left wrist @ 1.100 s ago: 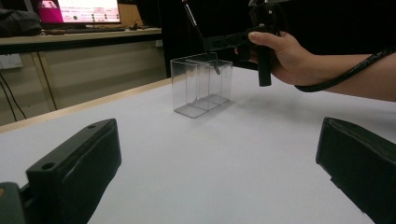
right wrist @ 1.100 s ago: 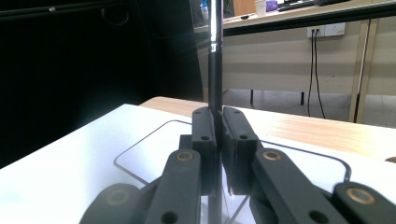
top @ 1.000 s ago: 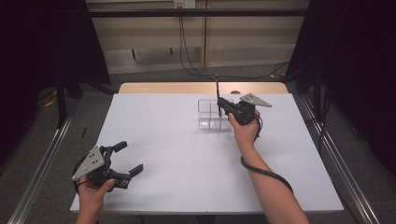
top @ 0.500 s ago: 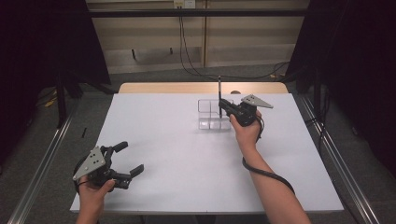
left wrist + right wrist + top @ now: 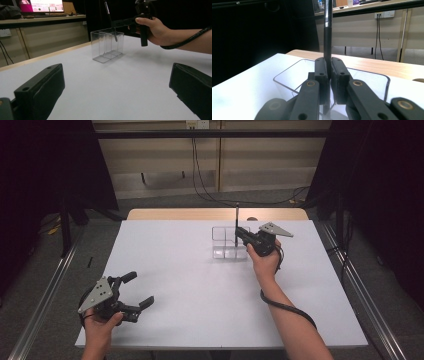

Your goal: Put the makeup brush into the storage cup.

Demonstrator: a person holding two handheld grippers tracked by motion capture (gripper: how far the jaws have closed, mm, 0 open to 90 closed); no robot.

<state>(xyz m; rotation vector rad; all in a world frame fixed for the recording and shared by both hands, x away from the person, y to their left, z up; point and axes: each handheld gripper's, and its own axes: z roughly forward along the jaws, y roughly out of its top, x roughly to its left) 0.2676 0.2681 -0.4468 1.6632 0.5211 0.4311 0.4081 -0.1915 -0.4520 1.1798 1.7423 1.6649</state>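
The left gripper (image 5: 134,305) rests wide open near the table's (image 5: 190,290) front corner. Further right, the right gripper (image 5: 239,231) clamps a black pen (image 5: 236,218) upright, tip inside the clear box (image 5: 225,251). Next step, probably: lower, then release.

A white worktop (image 5: 200,290) fills the middle of the high view, with a strip of pale wood (image 5: 175,214) along its far edge. Grey floor (image 5: 100,227) runs around it, and a metal rail (image 5: 45,305) lies along the floor on each side. Behind stands a beige panelled wall (image 5: 155,165), with black cables (image 5: 200,175) hanging down it from a socket (image 5: 196,124) and trailing across the floor. Dark curtains (image 5: 45,165) close off both sides. In the left claw view a lit monitor (image 5: 41,5) sits on a wooden desk (image 5: 50,18) against the wall. Light is even and soft across the white surface.
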